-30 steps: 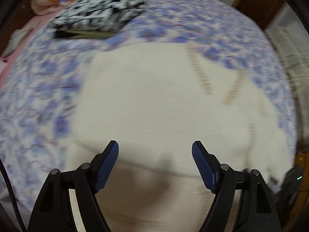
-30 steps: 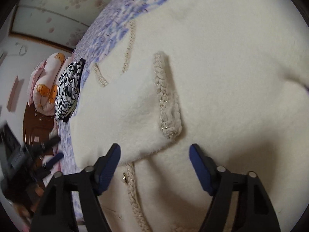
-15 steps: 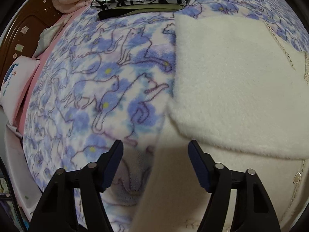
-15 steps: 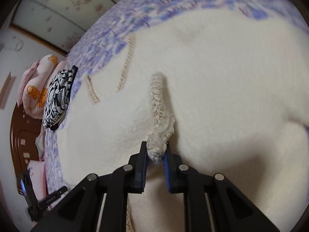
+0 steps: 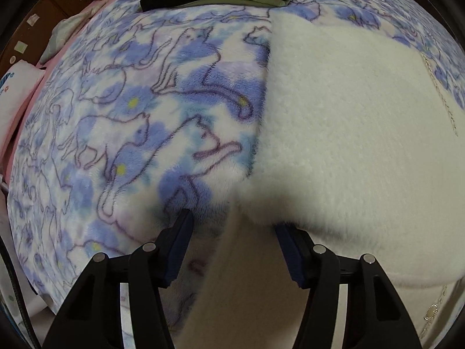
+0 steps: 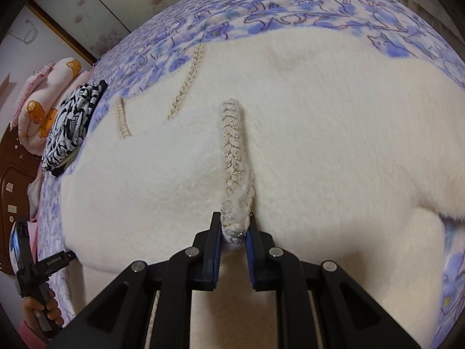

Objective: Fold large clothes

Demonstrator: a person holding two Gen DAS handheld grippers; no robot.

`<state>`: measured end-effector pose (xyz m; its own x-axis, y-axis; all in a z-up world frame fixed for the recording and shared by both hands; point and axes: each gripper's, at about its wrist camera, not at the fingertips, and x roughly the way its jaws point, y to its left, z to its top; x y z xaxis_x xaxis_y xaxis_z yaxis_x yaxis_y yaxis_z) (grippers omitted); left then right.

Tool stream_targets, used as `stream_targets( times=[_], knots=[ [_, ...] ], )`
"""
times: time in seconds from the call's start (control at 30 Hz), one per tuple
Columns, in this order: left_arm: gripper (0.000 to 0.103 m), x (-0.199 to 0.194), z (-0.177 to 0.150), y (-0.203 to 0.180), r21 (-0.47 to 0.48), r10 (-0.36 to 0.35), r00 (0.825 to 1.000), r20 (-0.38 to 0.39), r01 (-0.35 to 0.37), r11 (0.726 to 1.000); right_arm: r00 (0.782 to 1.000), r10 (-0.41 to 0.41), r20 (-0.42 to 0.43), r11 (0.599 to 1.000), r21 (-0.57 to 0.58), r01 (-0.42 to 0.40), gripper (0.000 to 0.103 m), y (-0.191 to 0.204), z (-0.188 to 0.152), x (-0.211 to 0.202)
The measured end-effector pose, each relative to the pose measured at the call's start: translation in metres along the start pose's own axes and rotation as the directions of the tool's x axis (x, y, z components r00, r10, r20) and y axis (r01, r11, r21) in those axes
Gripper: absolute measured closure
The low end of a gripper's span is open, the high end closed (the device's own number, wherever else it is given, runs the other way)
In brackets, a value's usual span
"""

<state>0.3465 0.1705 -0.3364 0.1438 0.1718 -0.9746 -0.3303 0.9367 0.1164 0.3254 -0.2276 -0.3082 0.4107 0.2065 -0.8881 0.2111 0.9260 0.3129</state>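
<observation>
Cream fleece coat (image 6: pixel 319 122) spread on cat-print blanket (image 5: pixel 130 110), filling frame centre. Right tongs (image 6: pixel 234 232) clamped on braided trim (image 6: pixel 234 157). Left tongs (image 5: pixel 232 229) half-wide, just been closing, straddling coat edge, not pressing.

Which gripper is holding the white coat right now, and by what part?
The right gripper pinches the white coat by its braided trim edge; the left gripper holds nothing yet.
</observation>
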Motion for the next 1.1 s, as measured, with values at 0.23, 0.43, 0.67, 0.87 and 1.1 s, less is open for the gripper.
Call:
stream_targets(
  times=[0.23, 0.43, 0.67, 0.87, 1.1],
  knots=[
    [0.045, -0.005, 0.003, 0.013, 0.021, -0.038, 0.999, -0.026, 0.038, 0.999, 0.998, -0.048, -0.032, 0.998, -0.041, 0.046, 0.087, 0.002, -0.005, 0.001],
    [0.045, -0.053, 0.001, 0.022, 0.149, -0.019, 0.999, 0.029, 0.014, 0.989, 0.988, -0.15, 0.036, 0.983, -0.1, 0.153, 0.068, 0.023, 0.003, -0.031],
    [0.047, -0.083, 0.003, -0.016, 0.191, -0.206, 0.975, 0.08, 0.188, 0.963, 0.99, -0.027, 0.139, 0.981, -0.188, 0.053, 0.059, 0.066, -0.008, -0.043],
    [0.092, -0.052, -0.003, -0.058, 0.151, -0.363, 0.932, -0.014, 0.361, 0.92, 0.988, 0.134, 0.071, 0.969, -0.22, -0.115, 0.073, 0.128, -0.035, -0.004],
    [0.099, -0.022, -0.017, -0.065, 0.096, -0.409, 0.909, -0.079, 0.415, 0.904, 0.985, 0.165, -0.039, 0.956, -0.238, -0.17, 0.103, 0.17, -0.06, 0.045]
  ],
)
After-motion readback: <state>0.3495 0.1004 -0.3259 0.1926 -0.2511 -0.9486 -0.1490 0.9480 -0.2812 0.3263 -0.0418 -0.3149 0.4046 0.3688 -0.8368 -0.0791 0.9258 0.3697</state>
